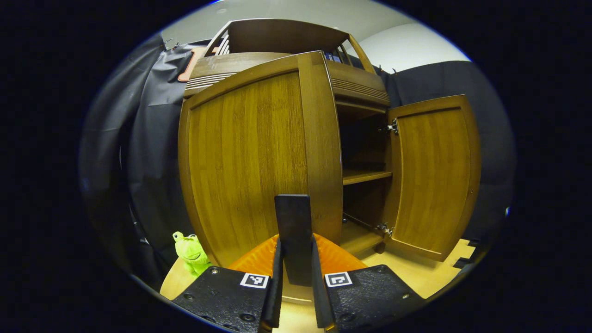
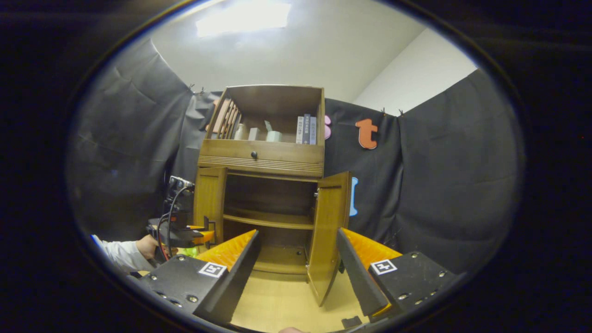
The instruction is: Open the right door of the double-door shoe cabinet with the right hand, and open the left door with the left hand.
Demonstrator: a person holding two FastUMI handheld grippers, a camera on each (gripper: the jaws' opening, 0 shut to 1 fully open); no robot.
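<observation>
I was in a staged recording booth, not a real home. Black cloth wall point(image 2: 444, 185) hung in folds ahead of my claws, clipped along its top edge, wrapping behind and to both sides of the shoe cabinet point(image 2: 273, 203). Plain white room wall point(image 2: 416, 78) and ceiling point(image 2: 286, 55) showed above the cloth. Home-style props: books point(image 2: 307, 130) on the cabinet's top shelf straight ahead, a green frog toy point(image 1: 191, 252) low to my left claw's left. Light wood floor point(image 2: 277, 300) below.
</observation>
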